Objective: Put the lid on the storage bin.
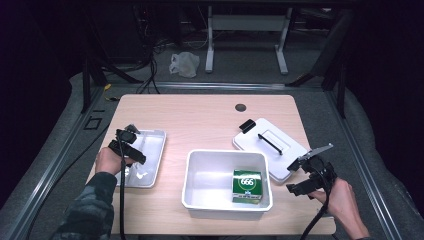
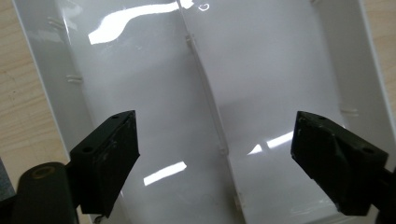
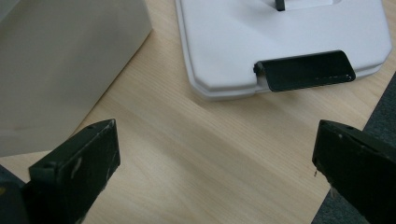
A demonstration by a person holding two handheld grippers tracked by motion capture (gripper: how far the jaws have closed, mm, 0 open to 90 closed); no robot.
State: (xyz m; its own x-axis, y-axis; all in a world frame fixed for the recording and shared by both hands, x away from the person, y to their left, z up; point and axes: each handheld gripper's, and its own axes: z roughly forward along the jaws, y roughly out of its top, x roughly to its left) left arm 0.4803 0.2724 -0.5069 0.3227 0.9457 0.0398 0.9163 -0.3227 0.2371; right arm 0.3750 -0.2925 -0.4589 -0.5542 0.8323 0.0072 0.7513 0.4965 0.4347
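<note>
On the wooden table (image 1: 200, 120), the white bin (image 1: 200, 185) sits at 6 o'clock, the white lid (image 1: 265, 150) at 3, the clear tray (image 1: 150, 155) at 9. The left gripper (image 2: 215, 154) hangs over that tray, jaws apart, gripping nothing. The right gripper (image 3: 215, 163) (beside the lid's black latch (image 3: 303, 71)) gapes over bare wood.

Trays: we count one shallow white tray (image 1: 150, 160) on the tabletop (image 1: 200, 120).
Bins: we see one deep white bin (image 1: 200, 172).
Boxes: we find one green box (image 1: 247, 186) inside the bin.
Lids: we count one white lid (image 1: 280, 155).
Grippers: we count two, left gripper (image 1: 131, 142) and right gripper (image 1: 300, 175).
</note>
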